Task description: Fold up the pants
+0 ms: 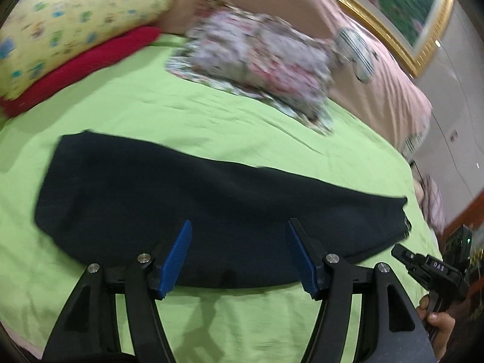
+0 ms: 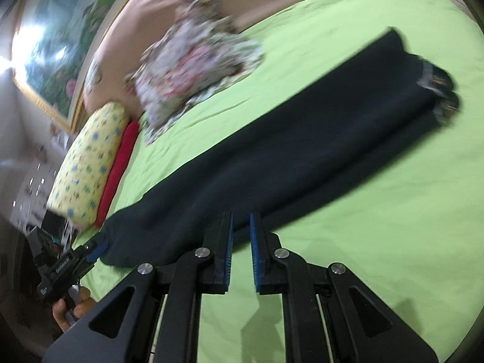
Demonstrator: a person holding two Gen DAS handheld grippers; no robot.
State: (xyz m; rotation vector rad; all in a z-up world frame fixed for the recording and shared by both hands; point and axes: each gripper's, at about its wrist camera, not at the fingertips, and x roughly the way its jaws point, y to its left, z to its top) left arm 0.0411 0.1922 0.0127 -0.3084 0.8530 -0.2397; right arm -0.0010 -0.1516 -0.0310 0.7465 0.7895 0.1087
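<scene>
On green sheet (image 1: 211, 127), pants (image 1: 181, 199) lie halved lengthwise; left gripper (image 1: 239, 257) spread, right gripper (image 2: 241, 254) near-closed, both empty; next, regrasp an end for cross fold.

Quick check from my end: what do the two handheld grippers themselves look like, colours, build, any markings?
Both match: the left gripper and right gripper have black angular linkage arms with triangular cut-outs, round silver pivot bolts and ribbed blue finger pads. From the left wrist view, the right gripper's black body carries small white lettering, too blurred to read reliably. No sleeves are visible.
</scene>
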